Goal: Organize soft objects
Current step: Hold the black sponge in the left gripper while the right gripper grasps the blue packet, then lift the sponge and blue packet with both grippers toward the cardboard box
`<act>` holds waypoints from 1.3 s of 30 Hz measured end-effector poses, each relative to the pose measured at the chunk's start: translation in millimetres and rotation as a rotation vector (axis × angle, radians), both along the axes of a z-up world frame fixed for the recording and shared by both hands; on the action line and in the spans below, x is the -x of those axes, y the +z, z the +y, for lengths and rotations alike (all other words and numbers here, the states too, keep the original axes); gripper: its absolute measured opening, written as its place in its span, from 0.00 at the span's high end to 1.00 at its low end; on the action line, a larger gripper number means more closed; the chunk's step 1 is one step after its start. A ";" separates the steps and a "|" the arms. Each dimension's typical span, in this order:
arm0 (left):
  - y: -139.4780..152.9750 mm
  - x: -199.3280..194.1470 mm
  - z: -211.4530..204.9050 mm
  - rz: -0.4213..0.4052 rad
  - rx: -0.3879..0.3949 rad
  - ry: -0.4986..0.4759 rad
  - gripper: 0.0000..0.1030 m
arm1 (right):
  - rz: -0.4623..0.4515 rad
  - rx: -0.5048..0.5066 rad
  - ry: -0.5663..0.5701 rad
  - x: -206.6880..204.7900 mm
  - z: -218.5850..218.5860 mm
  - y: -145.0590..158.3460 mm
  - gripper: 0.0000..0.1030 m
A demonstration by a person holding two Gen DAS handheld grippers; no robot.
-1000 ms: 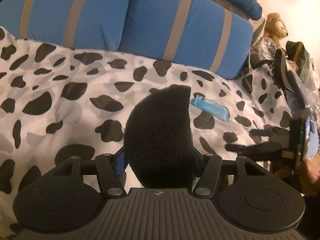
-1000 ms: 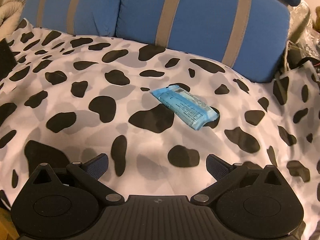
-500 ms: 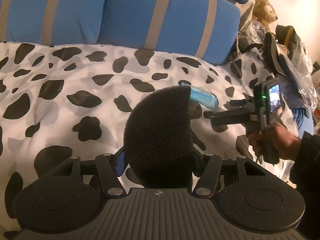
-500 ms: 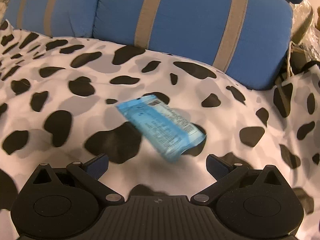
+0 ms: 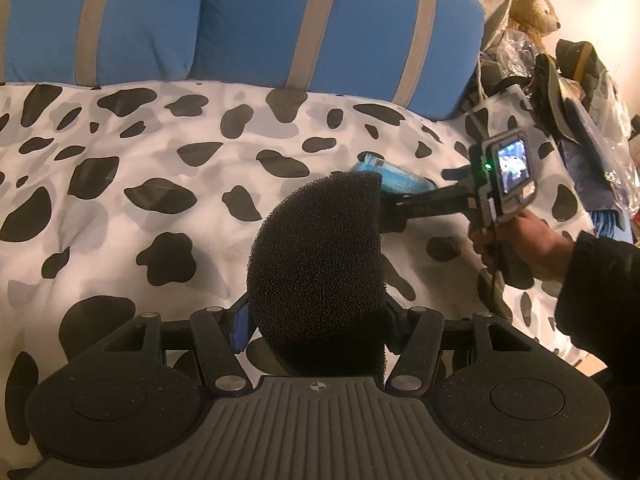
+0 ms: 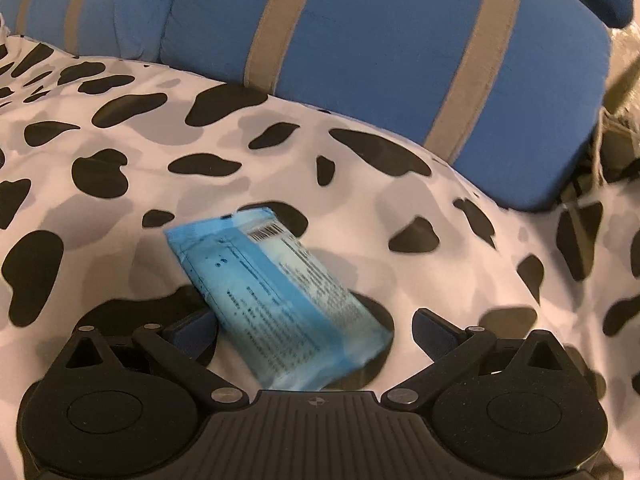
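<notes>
While your left gripper [image 5: 316, 320] is pinching the black foam sponge [image 5: 318, 268] between its jaws, the sponge is rising up through the middle of the left wrist view and hiding part of the bed behind it. Your right gripper [image 6: 312, 326] is holding its jaws spread wide, with the blue wipes packet [image 6: 276, 296] lying slanted between them on the cow-print bedspread [image 6: 440, 248]; its left finger [image 6: 192, 326] is sitting just beside the packet's edge, though you cannot tell if it is touching. Your right hand [image 5: 524, 244] is showing in the left wrist view, reaching toward the packet. Beyond, the blue striped pillows [image 6: 360, 40] are lying along the bedspread's far edge, and a teddy bear [image 5: 534, 10] is sitting among clutter at the right.
</notes>
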State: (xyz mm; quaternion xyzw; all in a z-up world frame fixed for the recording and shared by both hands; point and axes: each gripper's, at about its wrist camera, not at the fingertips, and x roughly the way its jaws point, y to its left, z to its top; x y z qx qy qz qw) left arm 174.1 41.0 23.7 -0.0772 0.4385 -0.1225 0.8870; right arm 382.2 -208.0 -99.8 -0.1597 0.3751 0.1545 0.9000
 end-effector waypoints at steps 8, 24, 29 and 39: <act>0.5 -6.4 -6.3 0.004 0.003 -0.016 0.43 | 0.029 -0.081 0.050 -24.6 -5.8 -7.2 0.01; -1.4 -15.2 -10.3 0.008 -0.026 -0.009 0.43 | 0.138 -0.113 0.170 -23.3 3.1 1.0 0.27; -2.9 -16.3 -10.8 0.010 -0.046 -0.003 0.43 | 0.213 -0.039 0.206 -16.8 11.2 7.4 0.30; -7.5 -17.7 -17.3 0.007 -0.086 -0.005 0.43 | 0.292 -0.062 0.081 6.2 -0.1 21.0 0.36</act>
